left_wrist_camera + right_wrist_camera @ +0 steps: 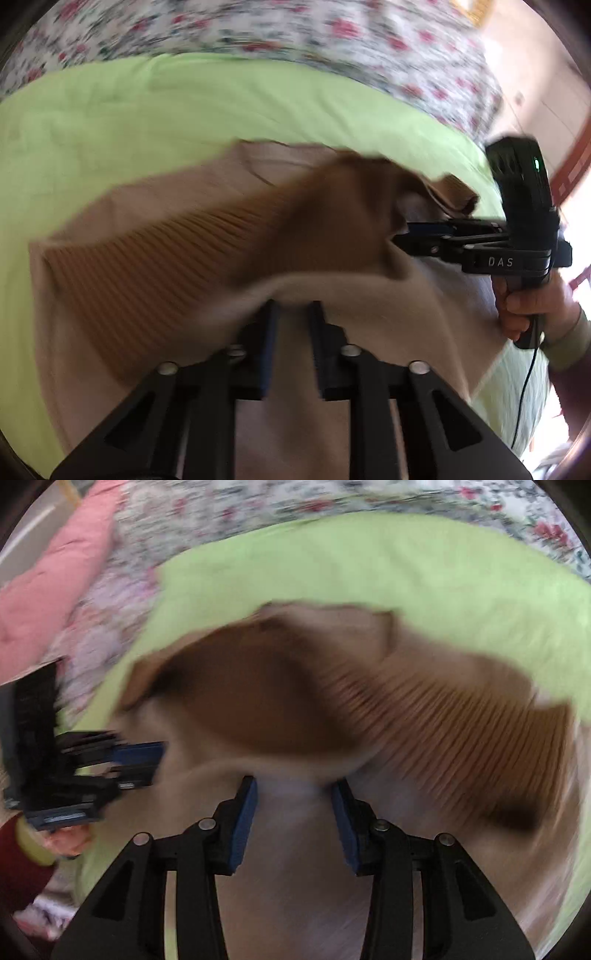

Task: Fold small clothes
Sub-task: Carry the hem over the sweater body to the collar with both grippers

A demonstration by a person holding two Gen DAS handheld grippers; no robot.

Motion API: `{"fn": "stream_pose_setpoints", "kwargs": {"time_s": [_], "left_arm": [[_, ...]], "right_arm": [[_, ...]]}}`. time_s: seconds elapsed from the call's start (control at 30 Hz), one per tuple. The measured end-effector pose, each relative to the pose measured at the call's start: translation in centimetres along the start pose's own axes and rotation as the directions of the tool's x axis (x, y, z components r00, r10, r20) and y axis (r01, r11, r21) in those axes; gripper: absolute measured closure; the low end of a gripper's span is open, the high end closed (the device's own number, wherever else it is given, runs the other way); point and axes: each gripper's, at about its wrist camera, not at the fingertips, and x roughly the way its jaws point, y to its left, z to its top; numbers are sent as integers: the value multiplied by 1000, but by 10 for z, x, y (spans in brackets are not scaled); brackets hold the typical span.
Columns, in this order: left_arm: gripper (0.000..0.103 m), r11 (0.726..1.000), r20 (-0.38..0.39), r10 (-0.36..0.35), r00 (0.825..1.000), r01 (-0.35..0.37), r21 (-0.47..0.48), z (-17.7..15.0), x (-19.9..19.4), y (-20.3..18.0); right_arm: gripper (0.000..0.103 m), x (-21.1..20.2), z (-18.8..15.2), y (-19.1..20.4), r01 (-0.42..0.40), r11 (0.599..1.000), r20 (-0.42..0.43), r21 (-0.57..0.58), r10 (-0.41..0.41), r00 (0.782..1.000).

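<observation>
A tan ribbed knit garment (pixel 177 254) lies on a light green cloth (pixel 184 107), with one part lifted and folding over. My left gripper (pixel 293 314) has its fingers close together on the garment's near fabric edge. My right gripper (pixel 402 236) reaches in from the right, its tips buried in the lifted fabric. In the right wrist view the right gripper (pixel 295 794) has its jaws a moderate way apart with pale fabric of the garment (pixel 424 716) between them. The left gripper (pixel 147 760) shows at the left. Both views are blurred.
The green cloth (pixel 332 561) rests on a floral bedspread (pixel 258 26). A pink quilted blanket (pixel 48 590) lies at the far left of the right wrist view. A hand with a cable (pixel 528 387) holds the right gripper's handle.
</observation>
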Motion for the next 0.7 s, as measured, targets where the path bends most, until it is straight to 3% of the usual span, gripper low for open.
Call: {"fn": "stream_pose_setpoints", "kwargs": {"time_s": [0.03, 0.07, 0.1, 0.13, 0.27, 0.33, 0.5, 0.6, 0.7], "left_arm": [[88, 1000, 30, 15, 999, -14, -25, 9, -2, 12], [88, 996, 53, 78, 996, -76, -36, 14, -5, 21], [89, 978, 66, 205, 976, -202, -58, 22, -4, 34], [90, 965, 62, 253, 965, -248, -80, 26, -3, 46], [91, 947, 74, 245, 967, -223, -231, 25, -12, 98], [92, 940, 92, 250, 964, -219, -263, 16, -21, 108], [91, 933, 113, 267, 957, -228, -277, -11, -47, 93], [85, 936, 134, 245, 960, -198, -290, -24, -63, 75], [76, 930, 144, 268, 953, -217, -295, -36, -76, 61]], "right_arm": [[62, 0, 6, -8, 19, 1000, 17, 24, -19, 1000], [62, 0, 14, -21, 70, 996, 47, 60, -72, 996], [62, -1, 20, -33, 108, 990, 72, 94, -114, 991], [62, -4, 25, -53, 132, 978, 107, 160, -150, 983], [74, -25, 17, -101, 44, 923, 206, 381, -131, 970], [77, -37, 10, -104, 35, 912, 242, 409, -145, 959], [74, -64, -12, -87, 34, 921, 260, 389, -145, 955], [74, -63, -22, -69, 15, 939, 248, 343, -106, 963], [72, -55, -16, -44, 25, 965, 207, 263, -81, 975]]}}
